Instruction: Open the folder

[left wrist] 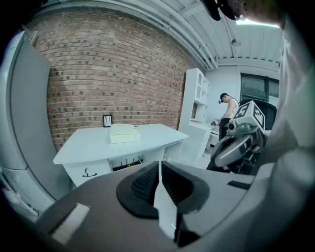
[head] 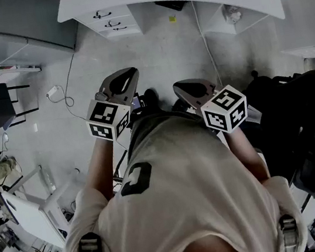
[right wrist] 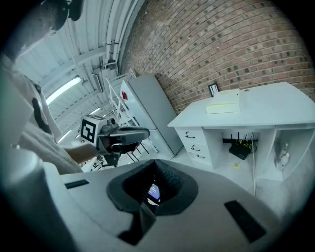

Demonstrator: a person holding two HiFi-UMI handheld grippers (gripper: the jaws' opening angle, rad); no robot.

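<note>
1. Left gripper (left wrist: 159,170): jaws clenched, pads pressed together, nothing between them.
2. Right gripper (right wrist: 153,189): jaws clenched likewise and empty. It is carried just beside the left gripper, in front of the person's chest.
3. Folder (left wrist: 124,133): pale, flat and lying shut as far as can be told. It sits on the worktop well ahead of both pairs of jaws, and neither touches it.
4. Progress: judged not begun. The approach to the worktop, the grip on the cover and the lifting of the cover all remain.
5. Worktop (left wrist: 93,145): a white desk, bare apart from the folder. A small dark frame (left wrist: 107,120) stands at the wall just beyond the folder. There are drawers (right wrist: 196,142) at one end and an open bay with cables underneath.
6. Room: a brick wall (left wrist: 108,69) stands beyond the worktop, well ahead of the jaws. A grey cabinet (right wrist: 147,108) is beside the worktop. The pale floor (head: 152,58) lies below the jaws.
</note>
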